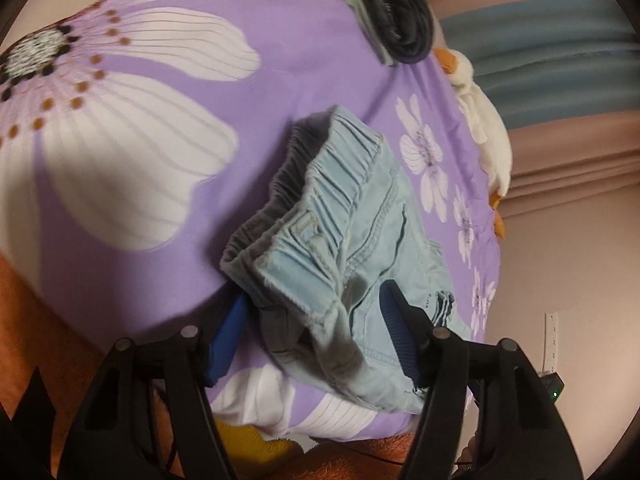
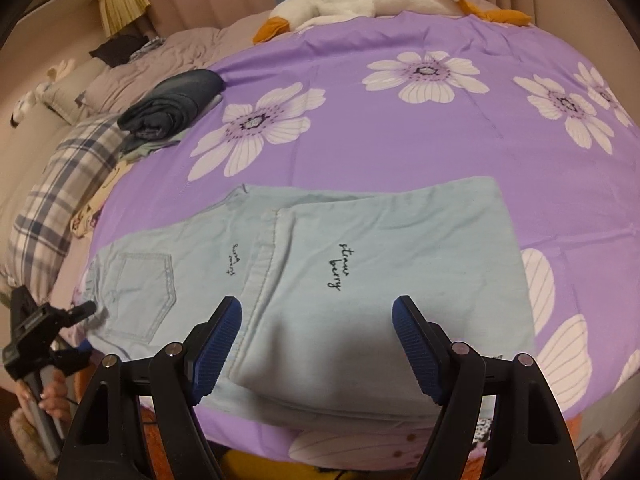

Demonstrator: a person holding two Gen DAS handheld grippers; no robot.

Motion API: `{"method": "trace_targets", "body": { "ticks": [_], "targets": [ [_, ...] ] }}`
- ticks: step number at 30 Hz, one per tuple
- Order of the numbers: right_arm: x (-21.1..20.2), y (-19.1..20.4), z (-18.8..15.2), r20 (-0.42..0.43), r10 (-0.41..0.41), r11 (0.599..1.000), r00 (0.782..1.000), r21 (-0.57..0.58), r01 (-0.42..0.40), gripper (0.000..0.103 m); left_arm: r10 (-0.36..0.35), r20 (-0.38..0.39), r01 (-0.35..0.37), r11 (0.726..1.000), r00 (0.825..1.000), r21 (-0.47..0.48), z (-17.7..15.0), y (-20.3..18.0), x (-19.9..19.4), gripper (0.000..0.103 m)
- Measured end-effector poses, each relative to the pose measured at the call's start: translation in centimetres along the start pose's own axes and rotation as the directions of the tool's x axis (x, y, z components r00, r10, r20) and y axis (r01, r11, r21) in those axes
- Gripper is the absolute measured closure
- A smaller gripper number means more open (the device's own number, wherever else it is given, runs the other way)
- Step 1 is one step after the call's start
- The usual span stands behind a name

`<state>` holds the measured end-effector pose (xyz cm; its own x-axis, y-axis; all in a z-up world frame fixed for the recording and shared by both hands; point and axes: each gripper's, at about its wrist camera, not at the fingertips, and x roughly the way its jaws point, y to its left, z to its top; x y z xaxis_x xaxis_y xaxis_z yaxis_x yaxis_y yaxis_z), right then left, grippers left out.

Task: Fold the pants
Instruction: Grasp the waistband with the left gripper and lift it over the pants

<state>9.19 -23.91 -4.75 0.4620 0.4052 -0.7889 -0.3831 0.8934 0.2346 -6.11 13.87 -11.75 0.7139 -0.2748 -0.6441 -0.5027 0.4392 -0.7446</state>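
Note:
Pale blue pants (image 2: 360, 272) lie on the purple flowered bedspread (image 2: 400, 128), legs folded back toward the waist, with "straw berry" stitched on them. In the left wrist view the elastic waistband end (image 1: 320, 248) is bunched up between the blue pads of my left gripper (image 1: 316, 340), which stands open around it. That gripper also shows at the left edge of the right wrist view (image 2: 44, 332). My right gripper (image 2: 318, 340) is open and empty, just above the folded leg end near the bed's front edge.
A stack of folded dark clothes (image 2: 176, 100) sits at the bed's far left. A white plush goose (image 2: 360, 0) lies along the far edge. Plaid and grey pillows (image 2: 64, 176) lie at the left. An orange rug (image 1: 32, 312) is below the bed.

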Motion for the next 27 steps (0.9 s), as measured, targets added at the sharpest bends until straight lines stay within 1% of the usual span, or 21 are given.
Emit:
{"method": "trace_targets", "body": {
  "ticks": [1, 2, 3, 4, 5, 6, 7, 8, 9, 11, 13, 16, 18, 21, 23, 27],
  "targets": [
    [0.1, 0.0, 0.0, -0.004, 0.004, 1.000, 1.000, 0.005, -0.004, 0.025, -0.016, 0.002, 0.016, 1.000, 1.000, -0.011, 0.2, 0.1, 0.2, 0.043],
    [0.3, 0.0, 0.0, -0.008, 0.007, 1.000, 1.000, 0.009, -0.007, 0.025, -0.033, 0.007, 0.033, 0.999, 0.999, -0.031, 0.4, 0.4, 0.4, 0.055],
    [0.4, 0.1, 0.0, -0.012, 0.009, 1.000, 1.000, 0.013, -0.009, 0.025, -0.049, 0.013, 0.049, 0.997, 0.999, -0.065, 0.6, 0.9, 0.6, 0.062],
    [0.6, 0.1, 0.1, -0.016, 0.010, 1.000, 1.000, 0.014, -0.010, 0.025, -0.068, 0.009, 0.068, 0.992, 0.998, -0.106, 0.8, 1.3, 1.0, 0.066],
    [0.6, 0.2, 0.1, -0.018, 0.011, 1.000, 1.000, 0.014, -0.010, 0.025, -0.072, 0.011, 0.072, 0.991, 0.997, -0.116, 0.8, 1.4, 1.2, 0.071],
    [0.7, 0.2, 0.1, -0.020, 0.012, 1.000, 1.000, 0.014, -0.011, 0.025, -0.055, 0.020, 0.057, 0.993, 0.998, -0.104, 0.8, 0.9, 1.2, 0.071],
    [0.8, 0.3, 0.1, -0.022, 0.014, 1.000, 1.000, 0.015, -0.014, 0.025, -0.023, 0.036, 0.025, 0.997, 0.999, -0.067, 0.6, -0.1, 1.0, 0.074],
    [0.8, 0.2, 0.1, -0.023, 0.017, 1.000, 1.000, 0.017, -0.017, 0.025, -0.007, 0.052, 0.008, 0.999, 0.999, -0.033, 0.4, -0.9, 0.6, 0.076],
    [0.7, 0.2, 0.1, -0.023, 0.020, 1.000, 1.000, 0.019, -0.020, 0.025, -0.002, 0.073, 0.001, 1.000, 0.997, 0.004, 0.2, -2.0, 0.2, 0.077],
    [0.6, -0.1, 0.1, -0.017, 0.018, 1.000, 1.000, 0.024, -0.018, 0.025, -0.019, 0.103, 0.012, 0.998, 0.995, 0.066, -0.1, -4.2, -0.8, 0.078],
    [0.3, -0.7, 0.1, -0.008, 0.009, 0.999, 1.000, 0.042, -0.009, 0.025, -0.064, 0.122, 0.048, 0.990, 0.991, 0.133, -0.3, -6.9, -1.9, 0.078],
    [-0.1, -1.7, 0.2, 0.004, 0.002, 0.997, 1.000, 0.081, -0.002, 0.025, -0.124, 0.115, 0.096, 0.970, 0.986, 0.223, -0.7, -10.9, -2.9, 0.078],
    [-0.6, -2.4, 0.1, 0.016, -0.004, 0.995, 1.000, 0.103, 0.003, 0.025, -0.151, 0.095, 0.120, 0.954, 0.984, 0.276, -1.2, -13.5, -3.0, 0.078],
    [-1.3, -3.4, 0.1, 0.040, -0.016, 0.992, 0.999, 0.124, 0.011, 0.025, -0.177, 0.046, 0.149, 0.921, 0.983, 0.360, -2.4, -17.4, -2.3, 0.078],
    [-1.8, -4.2, 0.0, 0.056, -0.026, 0.989, 0.998, 0.145, 0.017, 0.025, -0.178, 0.018, 0.155, 0.898, 0.984, 0.411, -3.2, -19.6, -1.4, 0.078],
    [-2.8, -5.9, -0.3, 0.082, -0.047, 0.981, 0.995, 0.192, 0.031, 0.025, -0.156, -0.045, 0.158, 0.852, 0.987, 0.499, -5.5, -23.2, 0.9, 0.078]
  ]
}}
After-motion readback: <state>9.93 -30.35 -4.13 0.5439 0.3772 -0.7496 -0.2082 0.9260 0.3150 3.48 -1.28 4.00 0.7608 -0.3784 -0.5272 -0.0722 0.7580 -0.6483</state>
